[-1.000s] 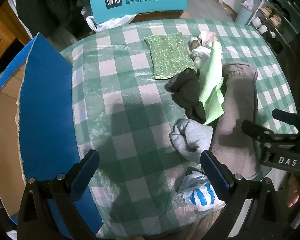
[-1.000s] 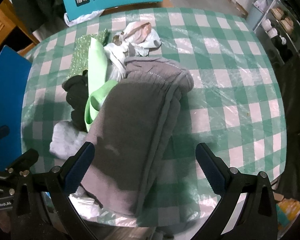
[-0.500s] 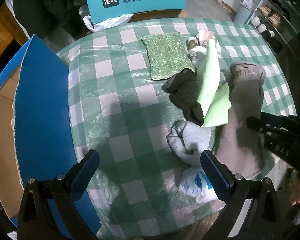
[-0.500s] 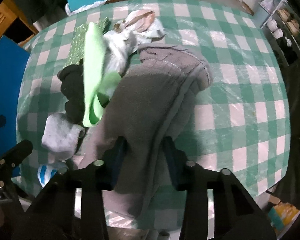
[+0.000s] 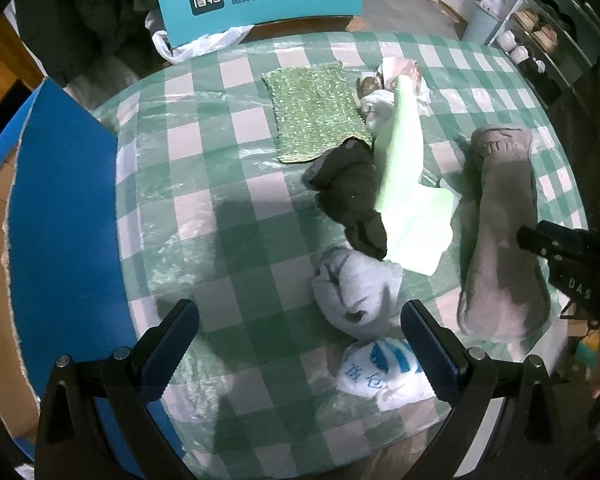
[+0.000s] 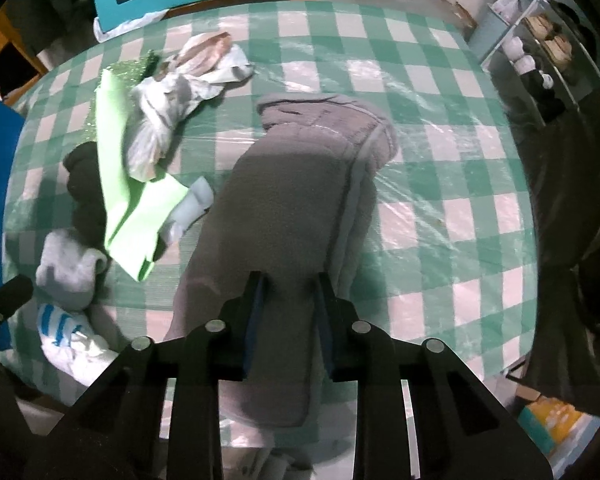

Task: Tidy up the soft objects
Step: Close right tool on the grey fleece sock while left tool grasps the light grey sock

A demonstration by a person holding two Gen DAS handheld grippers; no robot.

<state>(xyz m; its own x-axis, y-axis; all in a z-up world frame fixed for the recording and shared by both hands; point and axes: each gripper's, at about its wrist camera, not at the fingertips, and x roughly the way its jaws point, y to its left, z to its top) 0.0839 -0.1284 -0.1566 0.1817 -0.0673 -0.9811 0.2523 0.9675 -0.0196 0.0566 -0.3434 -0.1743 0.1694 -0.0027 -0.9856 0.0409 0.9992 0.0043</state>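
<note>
A: So, right gripper [image 6: 288,300] state?
B: pinched on the grey folded garment [image 6: 300,200], near end of it. jaws have just been closing, fabric bunched between the pads

A: left gripper [image 5: 300,332]?
B: spread wide, nothing between the fingers. hangs over the checked tablecloth [image 5: 228,216], pointing down at it

A: where's everything relative to the grey garment?
B: light green cloth [image 6: 136,208] just beside it on the left in the right wrist view, black sock [image 6: 84,192] under that cloth's far edge. light grey sock bundle [image 5: 356,292] near the garment's gripped end, white-and-blue bag [image 5: 384,368] touching the bundle. patterned white cloth wad [image 6: 180,92] beyond the green cloth, apart from the garment. sparkly green mat [image 5: 316,112] well apart, flat

A: box?
B: blue cardboard box [image 5: 60,220] at the table edge, opposite side from the garment
</note>
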